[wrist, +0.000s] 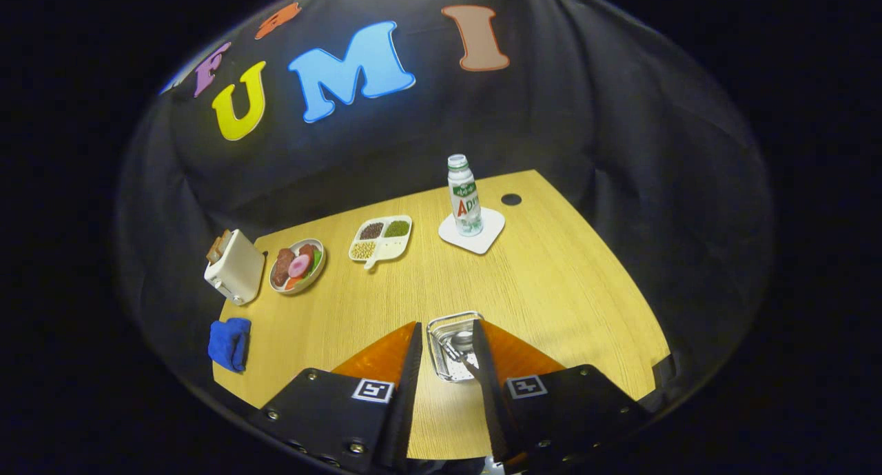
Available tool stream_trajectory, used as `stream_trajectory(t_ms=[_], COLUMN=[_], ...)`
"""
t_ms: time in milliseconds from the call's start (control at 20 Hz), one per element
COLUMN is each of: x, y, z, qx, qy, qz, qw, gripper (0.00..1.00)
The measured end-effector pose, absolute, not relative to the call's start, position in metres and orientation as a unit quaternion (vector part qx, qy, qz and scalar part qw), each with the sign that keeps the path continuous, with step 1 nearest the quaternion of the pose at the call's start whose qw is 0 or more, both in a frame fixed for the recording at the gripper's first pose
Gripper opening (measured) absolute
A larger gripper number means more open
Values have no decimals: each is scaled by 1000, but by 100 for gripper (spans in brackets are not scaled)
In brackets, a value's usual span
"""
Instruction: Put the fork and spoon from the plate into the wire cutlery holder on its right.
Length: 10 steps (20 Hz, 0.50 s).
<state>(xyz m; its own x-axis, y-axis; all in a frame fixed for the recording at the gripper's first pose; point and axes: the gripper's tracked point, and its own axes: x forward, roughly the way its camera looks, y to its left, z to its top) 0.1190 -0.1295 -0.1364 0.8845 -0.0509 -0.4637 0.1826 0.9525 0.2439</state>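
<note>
- Your fingers (446, 354) stand released, apart, grasping nothing.
- The wire cutlery holder (451, 344) sits on the bench (551, 289) between the fingertips, with a spoon (460, 338) and what looks like the fork (453, 353) lying inside it.
- A bottle (464, 196) stands on a coaster (473, 230) well beyond.

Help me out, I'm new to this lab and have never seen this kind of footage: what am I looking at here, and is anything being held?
This comes from a fisheye camera riding on a hand-held two-finger gripper, looking forward along its fingers. The fingers stand apart and grip nothing. Between them, on the wooden table, sits a wire cutlery holder with what looks like a utensil inside. Beyond it are a bottle upright on a white coaster, a divided dish of beans, a plate of toy food, a toaster with bread in it, and a blue cloth at the table's near edge.
</note>
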Motion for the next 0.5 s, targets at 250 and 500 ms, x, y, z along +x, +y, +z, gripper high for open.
stream_trajectory(t_ms=[250, 500], x=[121, 110], y=[-130, -129], z=[-57, 18], qx=[112, 80], qy=[126, 17], qz=[-72, -90], qw=[983, 993], gripper=[45, 45])
